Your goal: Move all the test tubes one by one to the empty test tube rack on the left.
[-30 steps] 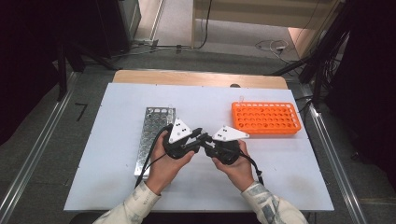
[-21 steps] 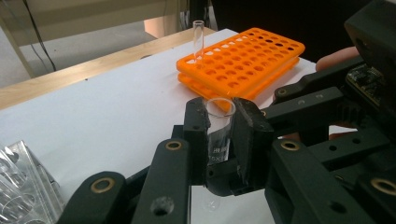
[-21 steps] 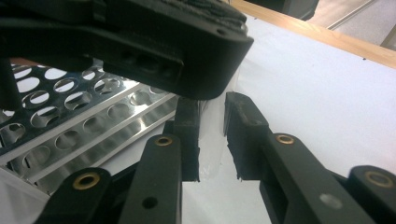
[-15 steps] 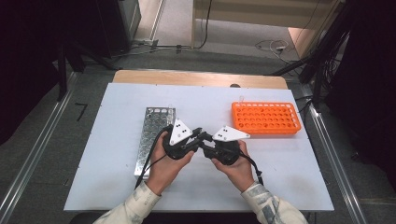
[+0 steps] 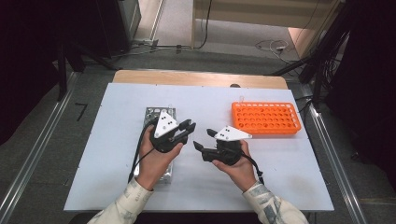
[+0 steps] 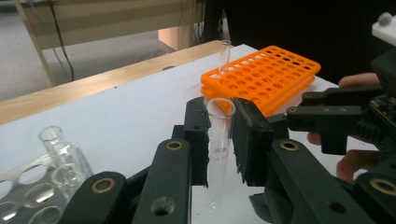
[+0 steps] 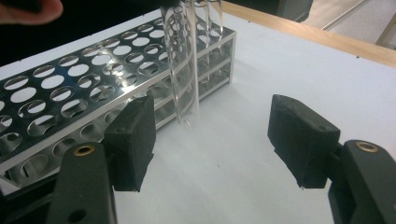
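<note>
My left gripper [image 5: 187,128] is shut on a clear test tube [image 6: 217,149], which stands upright between its pads with its open mouth just above them. From the right gripper view the same tube [image 7: 184,70] hangs in front of the metal rack [image 7: 70,93], its round end a little above the table. My right gripper [image 5: 201,140] is a short way to the right of the left one, pointing left at it. Its jaws have just been opening and nothing lies between them [image 7: 217,140].
The metal rack [image 5: 156,112] lies partly under my left hand and holds another glass tube [image 6: 60,149] at its end. An orange rack [image 5: 266,119] sits at the right rear of the white table [image 5: 112,140], with one tube [image 5: 241,99] standing at its far left corner.
The two grippers, tip to tip before, have drawn apart. The left one moved left and up with the tube. The right gripper's jaws have opened and let go of it.
</note>
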`<state>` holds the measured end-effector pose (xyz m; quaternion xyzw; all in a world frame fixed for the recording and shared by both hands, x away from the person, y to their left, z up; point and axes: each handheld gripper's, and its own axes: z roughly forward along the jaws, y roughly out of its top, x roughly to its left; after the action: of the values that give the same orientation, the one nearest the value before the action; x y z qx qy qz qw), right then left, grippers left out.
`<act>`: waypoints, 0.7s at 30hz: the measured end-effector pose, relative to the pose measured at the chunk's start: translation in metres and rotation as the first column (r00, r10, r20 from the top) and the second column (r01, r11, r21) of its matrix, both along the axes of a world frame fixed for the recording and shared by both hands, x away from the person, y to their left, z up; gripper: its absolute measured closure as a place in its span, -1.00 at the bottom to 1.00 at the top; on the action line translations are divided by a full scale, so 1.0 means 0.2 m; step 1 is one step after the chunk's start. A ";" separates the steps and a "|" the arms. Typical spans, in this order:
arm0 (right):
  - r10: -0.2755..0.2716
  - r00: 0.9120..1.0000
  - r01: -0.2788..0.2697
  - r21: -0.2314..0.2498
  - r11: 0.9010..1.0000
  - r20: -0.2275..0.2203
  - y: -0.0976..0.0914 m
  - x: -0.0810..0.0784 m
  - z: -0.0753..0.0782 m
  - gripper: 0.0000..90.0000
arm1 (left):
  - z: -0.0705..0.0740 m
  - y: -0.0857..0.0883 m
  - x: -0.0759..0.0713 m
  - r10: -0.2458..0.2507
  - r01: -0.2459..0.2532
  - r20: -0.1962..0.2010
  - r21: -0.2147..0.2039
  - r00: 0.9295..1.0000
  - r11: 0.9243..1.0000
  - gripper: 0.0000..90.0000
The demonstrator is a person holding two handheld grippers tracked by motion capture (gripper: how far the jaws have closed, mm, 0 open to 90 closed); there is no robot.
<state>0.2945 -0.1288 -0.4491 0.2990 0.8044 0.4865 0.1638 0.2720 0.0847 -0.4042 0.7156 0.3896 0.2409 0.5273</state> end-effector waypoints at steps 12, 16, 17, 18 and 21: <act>-0.011 1.000 0.011 -0.002 1.000 -0.006 -0.02 0.01 0.00 -0.31 | 0.06 0.15 0.02 0.057 -0.058 -0.024 -0.056 0.998 0.997 0.69; -0.012 1.000 0.012 -0.003 1.000 -0.010 -0.03 0.01 0.00 -0.31 | 0.07 0.19 0.02 0.073 -0.075 -0.026 -0.052 0.997 0.996 0.69; -0.012 1.000 0.012 -0.003 1.000 -0.010 -0.03 0.01 0.00 -0.31 | 0.07 0.19 0.03 0.080 -0.082 -0.026 -0.053 0.996 0.995 0.69; -0.011 1.000 0.011 -0.003 1.000 -0.008 -0.03 0.01 0.00 -0.31 | 0.07 0.20 0.03 0.087 -0.088 -0.026 -0.055 0.996 0.995 0.69; -0.013 1.000 0.013 -0.002 1.000 -0.012 -0.03 0.01 0.00 -0.30 | 0.07 0.23 0.03 0.109 -0.110 -0.019 -0.045 0.994 0.993 0.69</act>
<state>0.2967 -0.1356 -0.4497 0.3069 0.8039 0.4828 0.1624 0.2781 0.1300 -0.3897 0.6830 0.4380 0.2544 0.5262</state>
